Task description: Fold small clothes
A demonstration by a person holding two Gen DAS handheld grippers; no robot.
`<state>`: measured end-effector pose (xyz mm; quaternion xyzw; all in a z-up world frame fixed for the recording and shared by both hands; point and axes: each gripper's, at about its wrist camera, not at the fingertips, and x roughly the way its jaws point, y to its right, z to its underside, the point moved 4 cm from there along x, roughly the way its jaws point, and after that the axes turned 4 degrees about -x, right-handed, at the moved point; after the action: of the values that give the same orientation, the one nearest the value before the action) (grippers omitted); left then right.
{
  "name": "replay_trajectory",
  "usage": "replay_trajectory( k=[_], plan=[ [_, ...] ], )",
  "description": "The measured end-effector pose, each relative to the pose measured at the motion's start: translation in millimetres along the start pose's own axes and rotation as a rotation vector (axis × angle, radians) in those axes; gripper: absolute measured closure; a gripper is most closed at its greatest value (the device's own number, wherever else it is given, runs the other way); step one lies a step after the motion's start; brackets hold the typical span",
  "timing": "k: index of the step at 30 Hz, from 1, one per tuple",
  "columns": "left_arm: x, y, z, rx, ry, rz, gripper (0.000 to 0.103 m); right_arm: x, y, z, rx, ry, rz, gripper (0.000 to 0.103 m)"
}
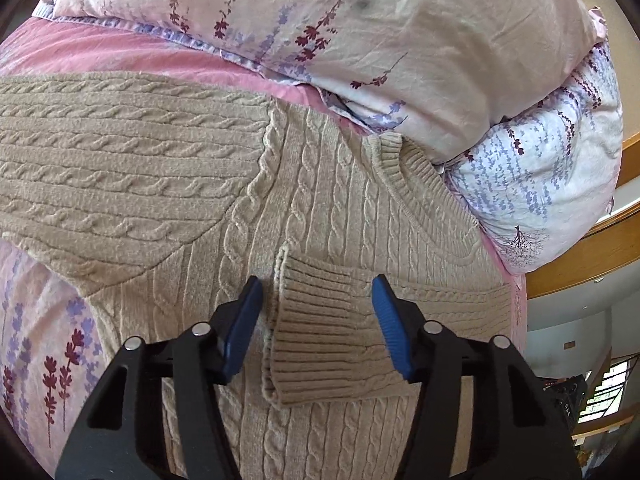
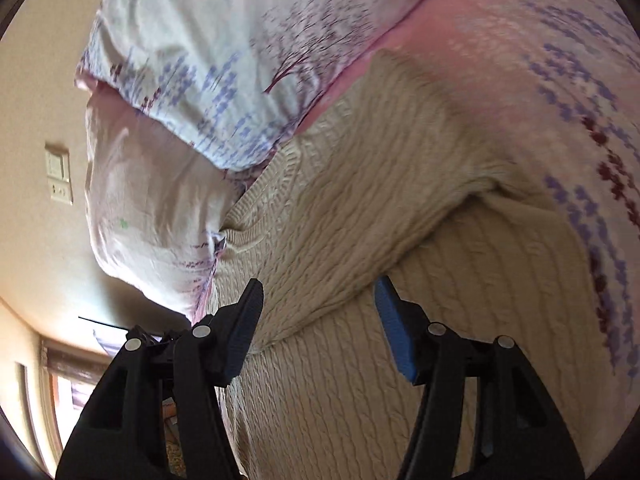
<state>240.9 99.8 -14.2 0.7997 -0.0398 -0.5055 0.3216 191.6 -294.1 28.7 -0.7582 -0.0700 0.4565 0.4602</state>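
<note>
A beige cable-knit sweater (image 1: 320, 200) lies flat on a pink floral bedsheet (image 1: 48, 320). One sleeve (image 1: 120, 168) stretches out to the left. The other sleeve is folded across the body, and its ribbed cuff (image 1: 324, 328) lies between the fingers of my left gripper (image 1: 316, 292), which is open just above it. The ribbed neckline (image 1: 404, 176) lies at the upper right. In the right wrist view the sweater (image 2: 360, 220) fills the middle, with a sleeve fold (image 2: 400, 256) crossing it. My right gripper (image 2: 318, 292) is open and empty above the sweater.
A bunched floral duvet (image 1: 360, 40) lies against the sweater's neckline side and also shows in the right wrist view (image 2: 200, 100). A wooden bed rail (image 1: 580, 256) runs at the right. A wall with a switch plate (image 2: 58, 176) and a window (image 2: 68, 392) are at the left.
</note>
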Motion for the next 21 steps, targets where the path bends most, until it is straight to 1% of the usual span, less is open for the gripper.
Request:
replay_trajectory(
  k=[3,4,5,7,9,11,12,14,16,18,19,20,21],
  plan=[
    [2.1,0.2,-1.8,0.025,0.005,-0.026,0.07,-3.3,18.3,-0.9,0.071,0.019,-0.015,0.043],
    [2.7,-0.2,-3.1,0.024,0.005,-0.03,0.085,-4.3,21.2,-0.5,0.086,0.025,-0.021,0.043],
    [3.5,-0.4,-4.1,0.017,0.001,-0.018,0.094,-3.4,23.6,-1.3,0.096,0.031,-0.022,0.043],
    [2.4,1.4,-5.7,0.015,0.004,-0.015,0.096,1.1,27.5,-3.5,0.112,0.048,-0.008,0.043],
    [1.4,11.6,-5.6,0.074,0.018,-0.029,0.097,3.1,29.1,-6.1,0.13,0.077,-0.003,0.044],
    [-1.2,21.3,-7.0,0.127,0.025,-0.025,0.098,2.3,30.0,-10.9,0.14,0.108,0.012,0.046],
    [-2.3,26.0,-9.3,0.146,0.027,-0.017,0.098,0.8,31.3,-13.6,0.143,0.125,0.021,0.049],
    [-5.8,34.5,-19.9,0.176,0.047,-0.01,0.098,1.6,33.3,-19.3,0.153,0.154,0.042,0.06],
    [-14.8,43.5,-36.9,0.187,0.088,0.014,0.098,1.4,32.8,-23.5,0.149,0.179,0.048,0.087],
    [-26.7,51.1,-53.3,0.199,0.149,0.037,0.098,-1.0,24.9,-23.9,0.113,0.208,0.041,0.092],
    [-29.4,53.0,-58.7,0.214,0.174,0.031,0.098,-1.3,20.0,-22.6,0.086,0.216,0.048,0.093],
    [-27.5,51.8,-61.9,0.229,0.176,0.013,0.098,-1.4,16.7,-20.8,0.062,0.221,0.064,0.093],
    [-19.3,46.4,-62.6,0.236,0.151,-0.017,0.098,0.1,15.8,-18.6,0.047,0.218,0.088,0.094]
  ],
)
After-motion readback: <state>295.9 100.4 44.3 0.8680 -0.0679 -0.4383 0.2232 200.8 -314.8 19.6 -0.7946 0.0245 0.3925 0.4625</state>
